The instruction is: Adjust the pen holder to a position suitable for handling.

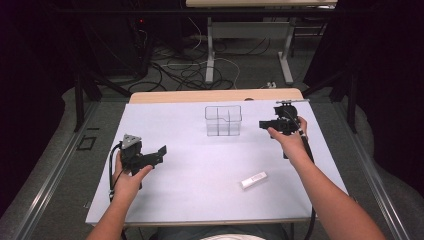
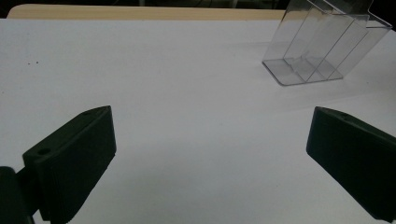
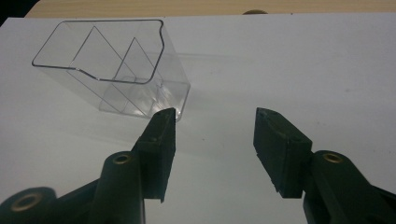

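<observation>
Clear divided holder upright; opening upward

clear organizer top cut off by frame edge, small white object too small to identify

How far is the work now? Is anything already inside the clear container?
Nothing looks done yet: the clear divided container stands empty, and the white bar lies on the table, untouched. The right gripper hovers beside the container, jaws apart, holding nothing. The left gripper is open and empty too. Likely left: picking up the bar and placing it inside.
</observation>
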A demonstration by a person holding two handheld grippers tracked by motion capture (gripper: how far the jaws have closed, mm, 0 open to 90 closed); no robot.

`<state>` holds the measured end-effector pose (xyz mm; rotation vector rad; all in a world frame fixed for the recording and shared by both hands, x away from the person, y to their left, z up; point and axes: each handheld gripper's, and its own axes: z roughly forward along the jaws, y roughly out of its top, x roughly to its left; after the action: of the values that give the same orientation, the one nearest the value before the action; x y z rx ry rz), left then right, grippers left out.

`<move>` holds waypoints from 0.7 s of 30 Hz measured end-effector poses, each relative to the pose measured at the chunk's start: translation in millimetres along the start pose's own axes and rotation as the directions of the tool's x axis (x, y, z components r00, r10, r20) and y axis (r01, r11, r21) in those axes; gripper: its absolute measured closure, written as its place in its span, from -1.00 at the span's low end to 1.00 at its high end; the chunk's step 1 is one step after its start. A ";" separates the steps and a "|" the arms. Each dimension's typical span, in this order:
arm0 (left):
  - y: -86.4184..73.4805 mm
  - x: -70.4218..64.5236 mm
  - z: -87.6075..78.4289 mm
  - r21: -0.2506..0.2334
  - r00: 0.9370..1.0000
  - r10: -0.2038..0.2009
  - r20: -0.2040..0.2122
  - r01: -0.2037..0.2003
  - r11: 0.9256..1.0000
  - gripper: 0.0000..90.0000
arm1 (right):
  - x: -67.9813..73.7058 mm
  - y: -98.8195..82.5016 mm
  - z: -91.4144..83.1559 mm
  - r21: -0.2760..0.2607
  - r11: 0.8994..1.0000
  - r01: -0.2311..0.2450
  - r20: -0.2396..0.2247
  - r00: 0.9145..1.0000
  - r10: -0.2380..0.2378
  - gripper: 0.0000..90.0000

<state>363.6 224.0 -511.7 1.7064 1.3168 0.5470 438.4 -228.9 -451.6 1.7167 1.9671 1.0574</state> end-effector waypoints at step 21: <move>0.1 1.3 -0.1 0.004 1.000 -0.004 0.002 0.004 1.000 -0.97 | 27.5 31.5 23.3 0.054 0.999 0.002 0.003 1.000 -0.002 0.13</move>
<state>364.0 225.2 -511.8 1.7065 1.3201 0.5406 470.1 -195.4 -439.0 1.7431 2.0125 1.0084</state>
